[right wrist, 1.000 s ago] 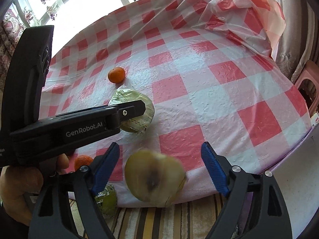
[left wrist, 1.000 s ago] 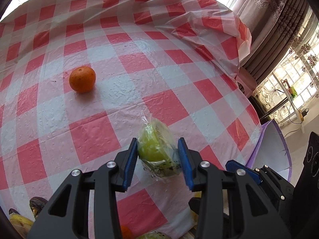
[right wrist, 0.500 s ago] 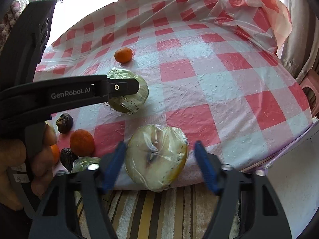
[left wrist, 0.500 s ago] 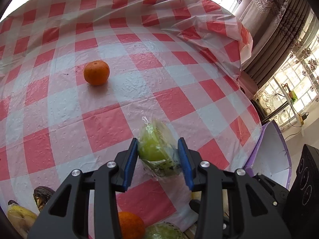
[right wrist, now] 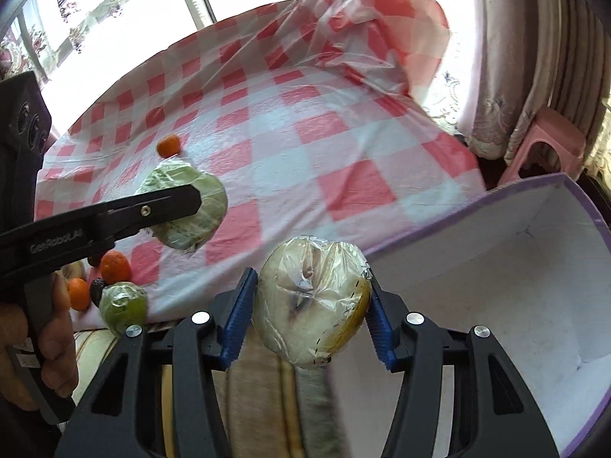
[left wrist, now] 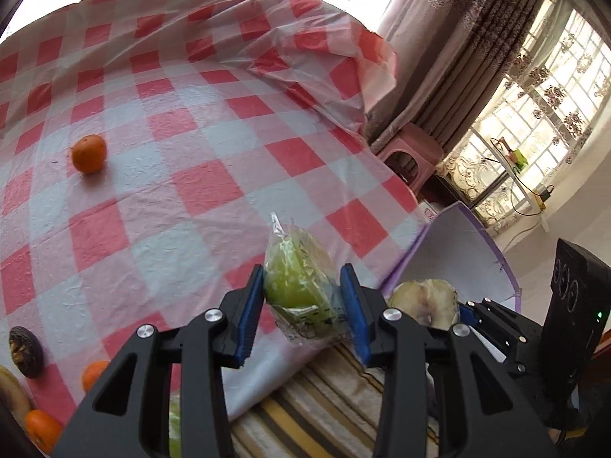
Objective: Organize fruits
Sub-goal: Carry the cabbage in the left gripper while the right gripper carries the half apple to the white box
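Wrapped green fruit [left wrist: 301,286] sits clamped between left jaws.

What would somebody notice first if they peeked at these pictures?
Probably the two wrapped fruit halves in mid-air: the right tool squeezes a pale wrapped apple half beside the open purple-edged box, and the left tool pinches a green wrapped fruit half. Behind them spreads the red-and-white checked tablecloth, with one lone tangerine far out on it.

Bright daylight through patterned-curtain window [left wrist: 534,114]; pink stool [right wrist: 542,149] beside grey drapes [left wrist: 469,72]; checked-cloth desk [left wrist: 214,145].
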A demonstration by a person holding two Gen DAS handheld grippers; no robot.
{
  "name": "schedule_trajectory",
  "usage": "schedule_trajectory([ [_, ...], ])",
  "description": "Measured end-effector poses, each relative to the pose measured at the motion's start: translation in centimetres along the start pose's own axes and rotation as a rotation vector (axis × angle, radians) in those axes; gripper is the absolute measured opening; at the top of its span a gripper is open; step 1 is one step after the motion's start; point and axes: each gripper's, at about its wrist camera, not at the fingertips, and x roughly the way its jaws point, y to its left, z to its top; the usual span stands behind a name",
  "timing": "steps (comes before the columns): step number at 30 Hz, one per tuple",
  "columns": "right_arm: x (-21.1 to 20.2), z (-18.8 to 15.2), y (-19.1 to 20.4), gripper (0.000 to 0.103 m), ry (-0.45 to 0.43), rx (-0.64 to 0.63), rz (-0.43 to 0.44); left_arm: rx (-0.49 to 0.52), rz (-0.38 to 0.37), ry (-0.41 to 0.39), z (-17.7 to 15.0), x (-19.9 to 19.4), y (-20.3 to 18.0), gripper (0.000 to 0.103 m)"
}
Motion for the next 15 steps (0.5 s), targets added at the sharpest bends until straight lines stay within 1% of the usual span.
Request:
schedule_trajectory([
  [4,-0.7,-1.6,-5.3,0.054,0.013,0.064,-0.103,0.068,-0.082,0.059,-1.5,2.5,-5.2,0.040],
  [9,-0.6,-3.7,-10.3,0.054,0.042,0.123,-0.211,0.167,-0.143,0.152,-4.2,6.3,-11.2,0.040],
  [10,-0.5,-4.1,-11.0,0.054,0.050,0.131,-0.230,0.184,-0.148,0.175,-4.8,7.2,-12.1,0.040],
  [12,-0.4,-4.3,-12.2,0.054,0.059,0.169,-0.211,0.208,-0.159,0.219,-5.9,9.0,-13.6,0.040],
  [13,-0.6,-4.3,-12.2,0.054,0.055,0.163,-0.227,0.218,-0.164,0.240,-6.5,9.8,-14.2,0.040],
  [14,-0.8,-4.3,-12.2,0.054,0.046,0.143,-0.256,0.228,-0.146,0.256,-6.9,10.6,-14.7,0.040],
  [15,-0.9,-4.3,-12.2,0.054,0.037,0.131,-0.286,0.242,-0.123,0.254,-7.2,11.0,-15.0,0.040],
])
